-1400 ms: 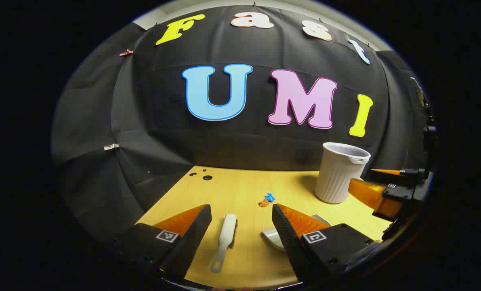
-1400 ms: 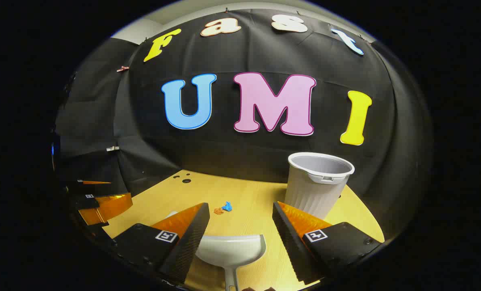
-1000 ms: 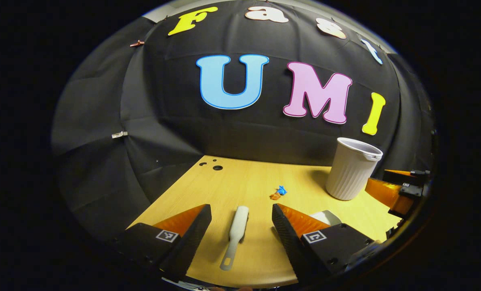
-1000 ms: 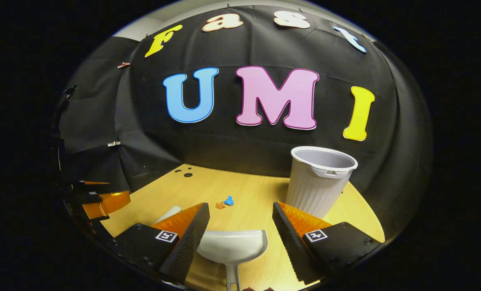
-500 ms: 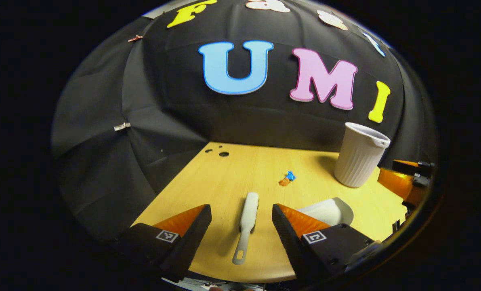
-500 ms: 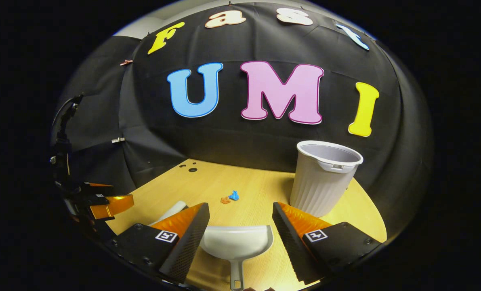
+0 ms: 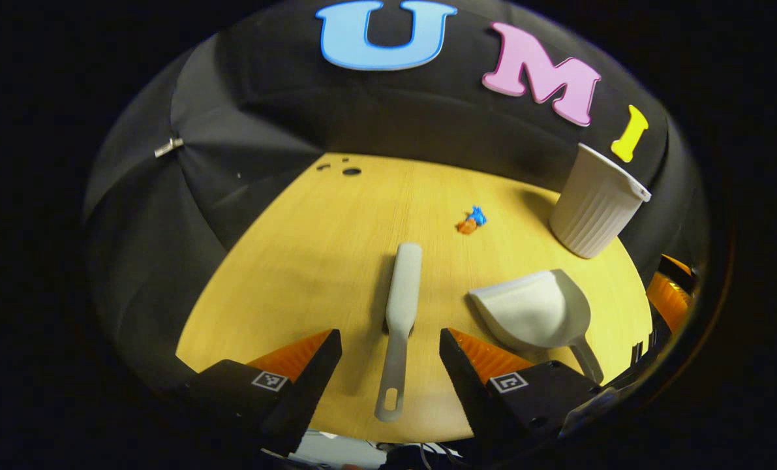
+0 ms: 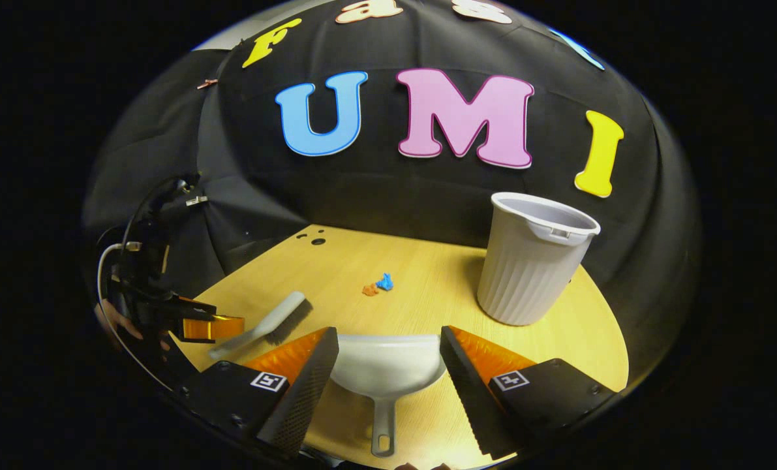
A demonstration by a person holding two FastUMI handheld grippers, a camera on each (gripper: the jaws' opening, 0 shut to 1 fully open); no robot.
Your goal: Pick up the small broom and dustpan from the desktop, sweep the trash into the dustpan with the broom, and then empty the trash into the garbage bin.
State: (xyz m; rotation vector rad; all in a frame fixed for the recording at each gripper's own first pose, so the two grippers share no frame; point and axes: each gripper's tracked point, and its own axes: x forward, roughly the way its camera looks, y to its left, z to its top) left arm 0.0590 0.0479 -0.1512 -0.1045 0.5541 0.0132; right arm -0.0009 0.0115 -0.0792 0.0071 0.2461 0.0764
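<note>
The step in hand is the pick-up, and neither tool is gripped yet. In the left gripper view the left gripper [image 7: 390,343] hangs over the near edge of the desktop [image 7: 310,261] with its fingers spread wide, and the small broom [image 7: 401,307] lies flat between them, head away, thin handle with its hanging hole pointing back toward the camera. In the right gripper view the right gripper [image 8: 389,343] is likewise released and empty, its fingers standing either side of the dustpan [image 8: 388,369], whose scoop faces away and whose handle runs back between them. The trash [image 8: 378,286], a blue scrap touching an orange one, sits on the wood beyond the dustpan, well apart from both tools, and the garbage bin [image 8: 532,258] stands upright at the far right. Next, I judge, each gripper needs to drop until its fingers flank a handle, then close across it; the broom handle is slim, so it should be centred before the squeeze or it may twist out
</note>
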